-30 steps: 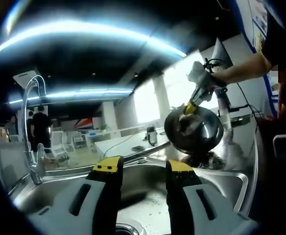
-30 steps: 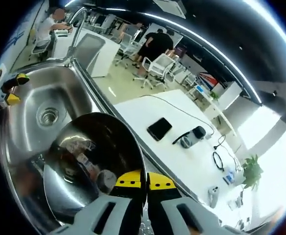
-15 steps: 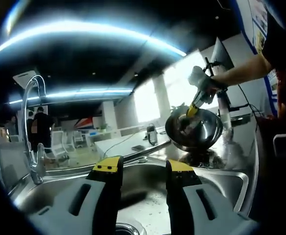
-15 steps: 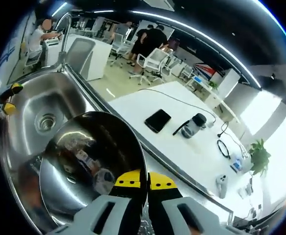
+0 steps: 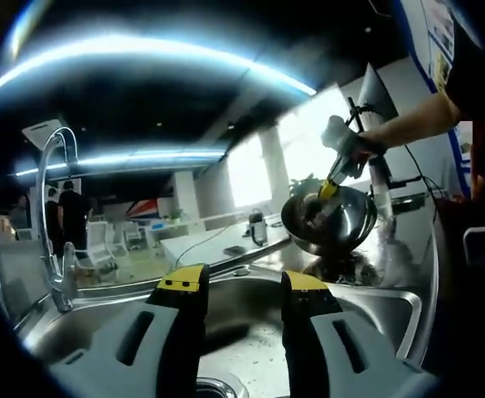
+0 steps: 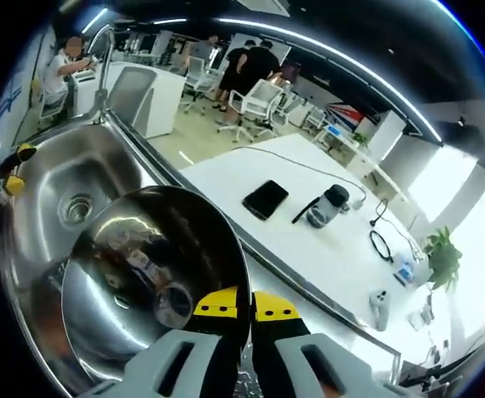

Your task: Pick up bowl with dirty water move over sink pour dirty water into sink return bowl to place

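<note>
One steel bowl (image 6: 155, 286) pinched at its rim by right tongs (image 6: 244, 305), over one sink (image 6: 47, 186), left tongs (image 5: 242, 286) spread.

The sink (image 5: 375, 303) drain (image 5: 217, 388) is cut off at the picture's edge.

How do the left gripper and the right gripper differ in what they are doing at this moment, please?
The right gripper has its jaws shut on the rim of the steel bowl, while the left gripper stands open and holds nothing. The right gripper holds the bowl raised at the sink's edge; the left gripper hangs over the sink basin near the drain. Both have grey jaws with yellow tips.
</note>
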Motion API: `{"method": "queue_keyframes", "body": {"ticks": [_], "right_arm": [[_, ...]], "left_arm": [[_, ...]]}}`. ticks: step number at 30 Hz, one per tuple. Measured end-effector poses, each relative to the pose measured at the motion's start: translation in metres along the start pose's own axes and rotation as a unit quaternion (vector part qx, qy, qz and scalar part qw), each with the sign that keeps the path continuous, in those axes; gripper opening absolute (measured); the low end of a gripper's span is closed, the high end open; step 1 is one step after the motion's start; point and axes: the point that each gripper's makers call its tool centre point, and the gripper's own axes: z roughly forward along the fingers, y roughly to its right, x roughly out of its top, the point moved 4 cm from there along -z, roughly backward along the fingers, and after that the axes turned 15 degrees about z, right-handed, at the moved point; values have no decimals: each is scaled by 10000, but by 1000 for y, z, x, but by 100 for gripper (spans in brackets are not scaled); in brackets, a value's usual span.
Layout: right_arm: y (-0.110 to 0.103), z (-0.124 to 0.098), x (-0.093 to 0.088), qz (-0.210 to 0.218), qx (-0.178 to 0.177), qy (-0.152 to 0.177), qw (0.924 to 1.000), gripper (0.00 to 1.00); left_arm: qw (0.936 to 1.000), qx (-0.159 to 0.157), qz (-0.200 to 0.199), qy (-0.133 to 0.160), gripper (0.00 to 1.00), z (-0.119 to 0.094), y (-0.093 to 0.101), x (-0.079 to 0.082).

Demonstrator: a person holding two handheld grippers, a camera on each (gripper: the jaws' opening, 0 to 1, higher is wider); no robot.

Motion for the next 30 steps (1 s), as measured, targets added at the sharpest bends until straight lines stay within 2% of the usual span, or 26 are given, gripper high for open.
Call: {"method": "queue_keyframes", "body": {"ticks": [8,14,22,26,30], "right_arm": [[12,6,-8,476,63,-96,9988,0],[22,9,-19,1022,134,-227,9944,0],[25,11,-27,1386,141,-287,9898,0],[29,12,-33,1693,126,-375,9848,0],[34,14,-46,2166,70,-537,9748,0]], "left_arm": [[10000,-12,0,-2,34,0,0,0],[10000,-16,-2,2,34,0,0,0],[10000,-30,4,-16,34,1,1,-1],[10000,-14,1,-17,34,1,0,-1],[10000,-16,5,-18,34,1,0,-1]]}}
